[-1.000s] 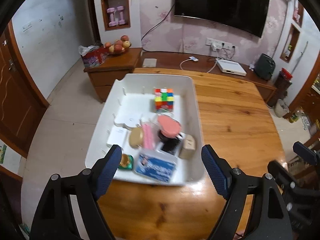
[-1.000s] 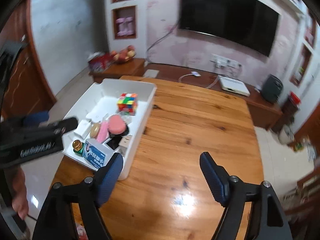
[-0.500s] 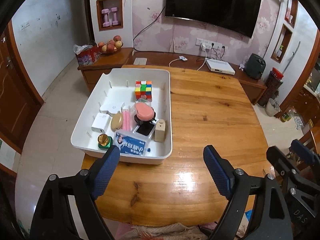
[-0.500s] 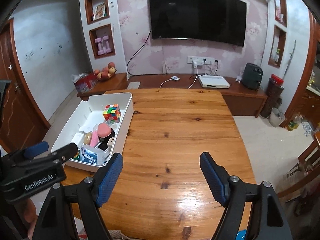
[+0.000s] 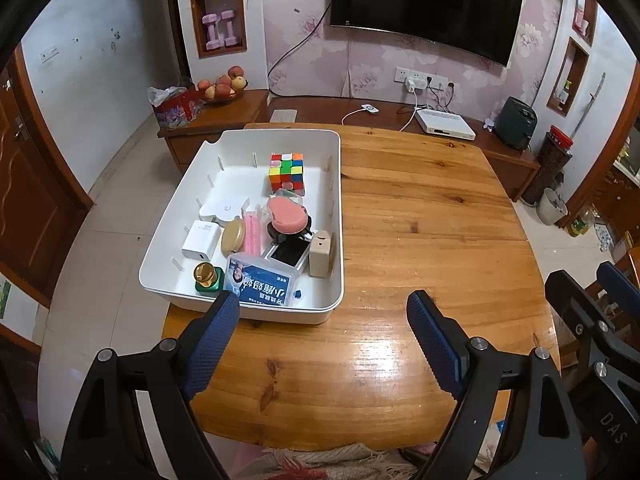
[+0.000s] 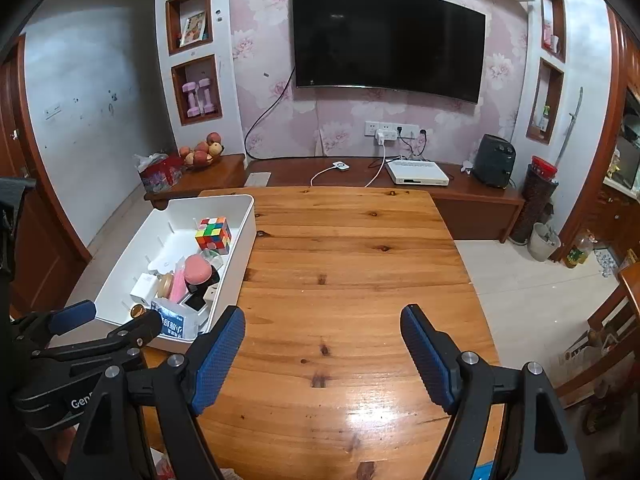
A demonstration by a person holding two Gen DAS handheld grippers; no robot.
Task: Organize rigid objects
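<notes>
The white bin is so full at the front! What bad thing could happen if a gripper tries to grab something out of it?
The near end of the white bin is crowded: pulling the blue packet might topple the small green bottle beside it. The pink round case sits on top of other things and could slide off. The bin also sits near the table edge.

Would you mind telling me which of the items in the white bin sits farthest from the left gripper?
The multicoloured puzzle cube, alone toward the far end of the white bin; the other items crowd the near end, closer to the left gripper.
</notes>
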